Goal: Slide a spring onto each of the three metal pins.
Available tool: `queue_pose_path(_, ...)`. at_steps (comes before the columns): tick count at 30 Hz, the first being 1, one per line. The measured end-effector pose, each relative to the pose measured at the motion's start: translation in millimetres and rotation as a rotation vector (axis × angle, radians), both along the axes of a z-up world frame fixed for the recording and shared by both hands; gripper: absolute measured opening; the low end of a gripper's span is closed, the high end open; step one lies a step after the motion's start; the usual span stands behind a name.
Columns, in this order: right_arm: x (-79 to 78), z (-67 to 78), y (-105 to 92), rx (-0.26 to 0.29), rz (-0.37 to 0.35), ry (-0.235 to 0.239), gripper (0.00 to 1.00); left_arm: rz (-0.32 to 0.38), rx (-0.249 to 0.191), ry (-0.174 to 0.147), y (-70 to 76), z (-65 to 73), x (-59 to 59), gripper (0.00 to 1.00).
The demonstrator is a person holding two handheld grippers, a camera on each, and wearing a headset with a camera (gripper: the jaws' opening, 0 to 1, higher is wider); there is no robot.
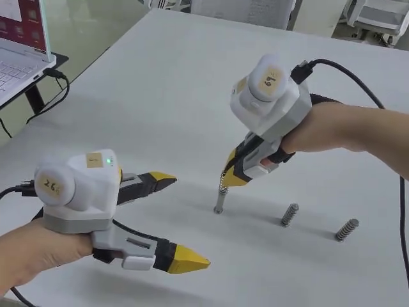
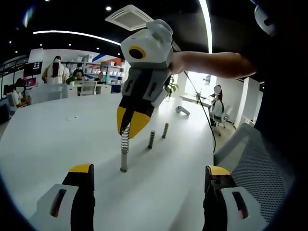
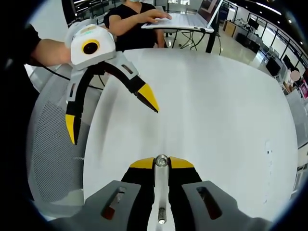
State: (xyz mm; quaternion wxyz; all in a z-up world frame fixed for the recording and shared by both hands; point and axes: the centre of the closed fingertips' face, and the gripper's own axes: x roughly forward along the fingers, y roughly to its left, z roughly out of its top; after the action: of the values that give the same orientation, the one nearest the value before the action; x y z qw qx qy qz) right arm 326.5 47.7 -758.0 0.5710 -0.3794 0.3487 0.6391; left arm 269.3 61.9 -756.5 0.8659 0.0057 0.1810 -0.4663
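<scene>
The yellow-tipped left claw [image 1: 188, 220] hangs low at the left with its jaws wide apart, holding nothing, well clear of the work. To its right, the right claw [image 1: 229, 178] is clamped on the top of a small coiled steel spring [image 2: 125, 139]. The spring stands over a slim upright metal pin [image 1: 218, 203] on the pale grey surface [image 1: 160, 96], and the pin's lower shaft is bare.

To do this step well, I would hold the spring in line with the pin and ease it straight down. The jaws should loosen only once the coils ride freely, so nothing buckles or tips the pin.

Further right, a second metal pin [image 1: 289, 215] and a third metal pin [image 1: 347, 229] stand apart from each other. Each is sheathed in a spring and looks finished.

Three things are hard to judge: how far the first pin's tip reaches inside the coils, what holds the pins upright, and whether those two springs sit fully down.
</scene>
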Motion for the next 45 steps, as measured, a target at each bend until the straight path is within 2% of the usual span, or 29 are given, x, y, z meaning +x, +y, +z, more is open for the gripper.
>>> queue_pose_path(21,2.9,-28.6,-0.6,-0.017,-0.003,0.009,0.07,0.005,-0.001,0.003,2.3,-0.9,0.8,0.91)
queue_pose_path(36,3.5,-41.7,-1.9,-0.026,0.006,0.005,0.07,0.004,-0.001,0.007,2.5,-3.0,2.2,0.91)
queue_pose_path(45,5.6,-48.4,-1.2,-0.027,0.012,-0.004,0.07,0.007,-0.004,-0.001,2.3,-1.1,4.6,0.91)
